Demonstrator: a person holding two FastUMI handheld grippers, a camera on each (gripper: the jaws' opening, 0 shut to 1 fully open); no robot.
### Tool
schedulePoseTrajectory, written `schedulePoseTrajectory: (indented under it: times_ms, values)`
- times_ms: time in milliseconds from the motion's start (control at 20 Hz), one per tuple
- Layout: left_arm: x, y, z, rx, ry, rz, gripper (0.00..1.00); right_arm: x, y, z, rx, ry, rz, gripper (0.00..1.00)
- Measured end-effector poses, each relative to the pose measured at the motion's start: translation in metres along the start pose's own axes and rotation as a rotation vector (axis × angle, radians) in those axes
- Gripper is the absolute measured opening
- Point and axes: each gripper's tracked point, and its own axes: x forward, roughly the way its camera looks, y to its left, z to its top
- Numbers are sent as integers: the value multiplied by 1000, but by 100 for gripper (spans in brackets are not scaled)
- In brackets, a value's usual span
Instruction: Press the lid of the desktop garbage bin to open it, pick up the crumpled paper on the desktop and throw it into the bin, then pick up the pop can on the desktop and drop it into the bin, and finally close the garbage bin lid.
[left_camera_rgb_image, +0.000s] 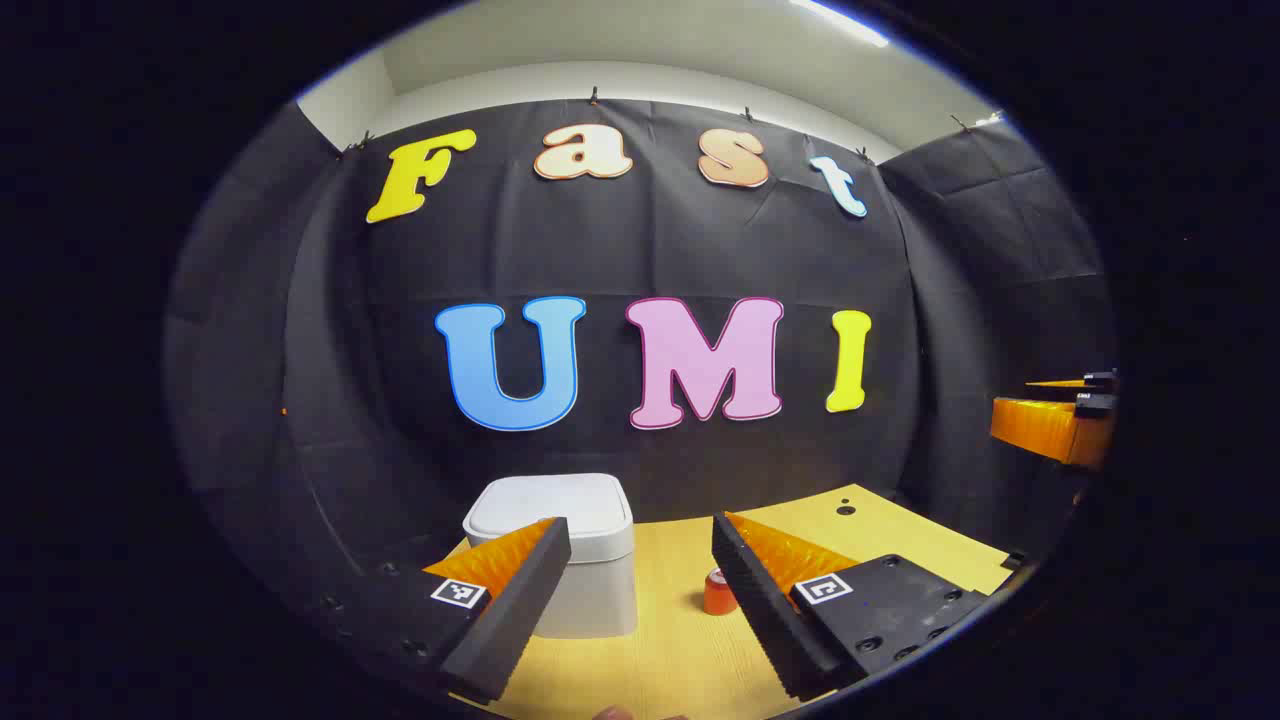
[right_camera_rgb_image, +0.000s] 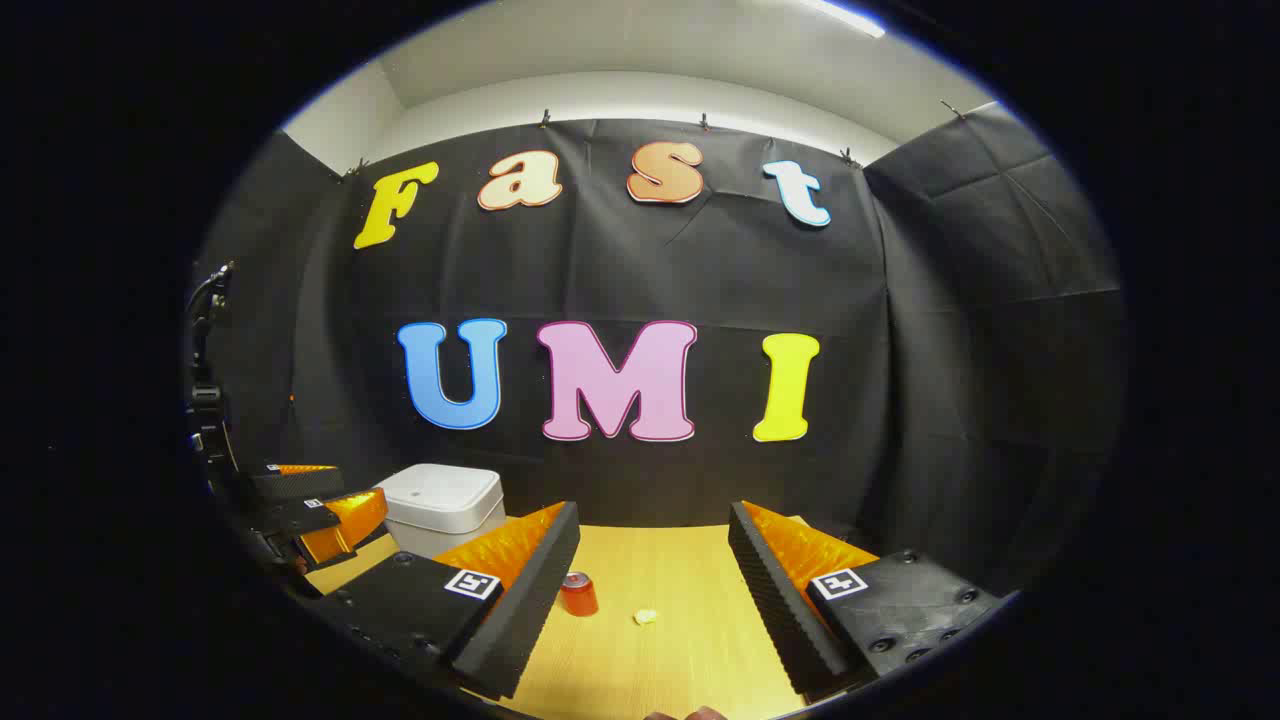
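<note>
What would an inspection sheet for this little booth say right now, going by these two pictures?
Surface: wooden desktop, with a dark hole near the far edge.
Job's things: white bin, lid shut; red pop can upright; crumpled paper lying apart beside it.
Clutter: nothing seen.
Grippers: left gripper and right gripper above the desktop, jaws open, holding nothing.
Cables: dark cable behind the left gripper.
Surroundings: black cloth wall, pale ceiling.

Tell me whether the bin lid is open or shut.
Shut. The lid lies flat on the white bin, with no gap visible at its rim in the left gripper view.
</note>
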Motion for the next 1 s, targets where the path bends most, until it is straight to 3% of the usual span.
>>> schedulePoseTrajectory:
  times_ms: [100,300,1000]
  values:
    - [0,3,3,24,-15,21,96,0,3,0,16,-3,17,96]
    - [-2,-14,4,-16,-17,-37,96,1,3,-2,-10,-4,14,96]
    - [3,-8,6,-23,-17,-41,96,8,1,-9,-28,12,16,96]
